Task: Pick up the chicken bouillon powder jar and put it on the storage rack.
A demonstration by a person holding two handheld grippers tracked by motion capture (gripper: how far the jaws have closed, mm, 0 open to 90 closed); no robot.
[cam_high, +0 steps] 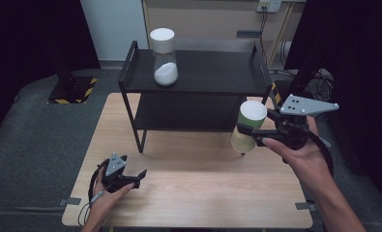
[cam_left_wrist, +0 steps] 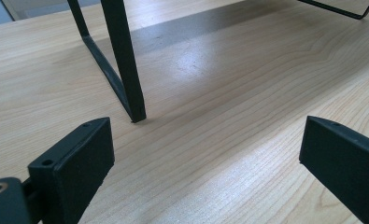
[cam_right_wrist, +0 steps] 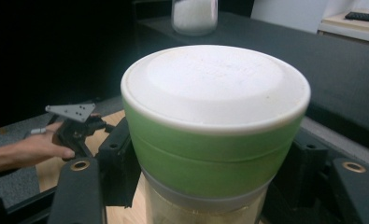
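My right gripper pinches the green-banded jar below its white lid, holding it clear of the desk beside the black rack. I judge this the carry step; next I must lift it over the rack's rim and set it near the white-powder jar. My left gripper rests spread. Its own view shows the rack's foot; the right gripper view shows the lid's top.

Black two-jaw tools, grey triangular plates, brass-ringed screw holes, black cables; forearms seemingly sleeveless.
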